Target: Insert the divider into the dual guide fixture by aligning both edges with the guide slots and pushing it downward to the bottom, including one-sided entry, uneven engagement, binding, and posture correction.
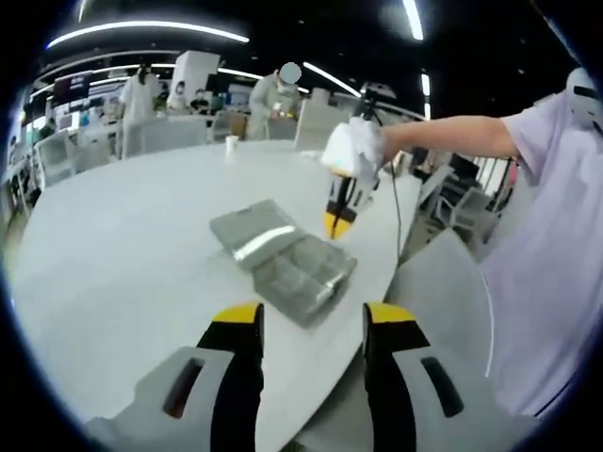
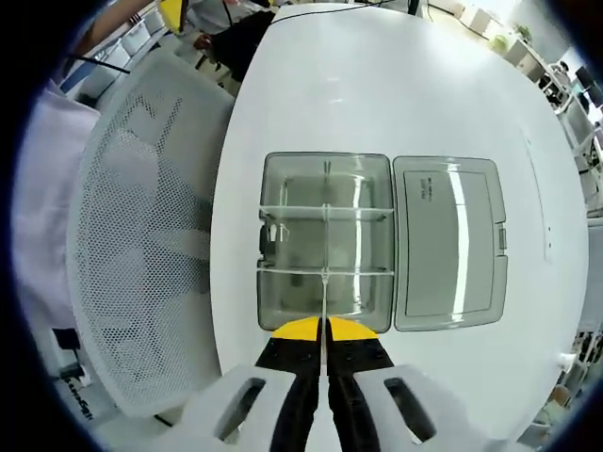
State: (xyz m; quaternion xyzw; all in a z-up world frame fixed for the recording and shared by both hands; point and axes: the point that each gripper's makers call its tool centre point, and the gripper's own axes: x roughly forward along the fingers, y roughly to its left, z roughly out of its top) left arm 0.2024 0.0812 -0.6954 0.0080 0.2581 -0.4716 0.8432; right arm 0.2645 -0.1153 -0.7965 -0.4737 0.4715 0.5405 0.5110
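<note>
A clear plastic box, the guide fixture point(image 2: 283, 245), lies on the white table with its lid point(image 2: 448, 245) folded open beside it. Cross walls split its inside into compartments. My right gripper point(image 2: 323, 330) hovers straight above it, shut on a thin clear divider point(image 2: 323, 292) seen edge-on along the box's middle line. How deep the divider sits in the slots I cannot tell. In the left gripper view the box point(image 1: 306, 273) lies ahead, and the right gripper point(image 1: 337, 218), held by a gloved hand, points down at its far edge. My left gripper point(image 1: 314, 318) is open, short of the box, holding nothing.
A white mesh chair point(image 2: 141, 254) stands against the table's edge point(image 2: 219, 282) next to the box. The person's arm and pale shirt point(image 1: 537, 245) take up the right of the left gripper view. A small cup point(image 1: 232, 144) stands far back on the table; people and desks lie beyond.
</note>
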